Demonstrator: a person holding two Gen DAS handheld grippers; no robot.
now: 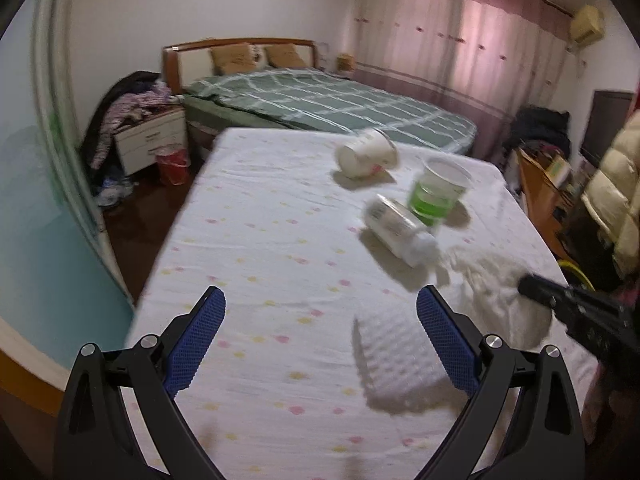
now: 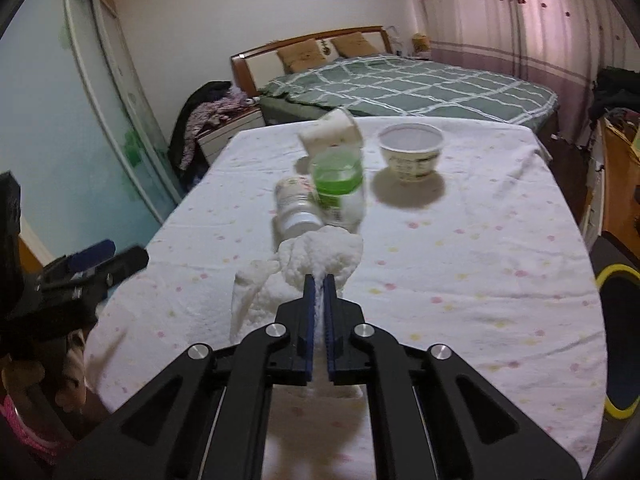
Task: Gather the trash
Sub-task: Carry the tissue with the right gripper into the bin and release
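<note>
pinching crumpled white tissue (image 2: 320, 260) in right tool (image 2: 319, 280).

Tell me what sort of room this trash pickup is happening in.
A lived-in bedroom, most likely in a home. A double bed with a green checked cover and wooden headboard stands behind the cloth-covered table, with a clothes-piled nightstand beside it and pink curtains along one wall.
</note>
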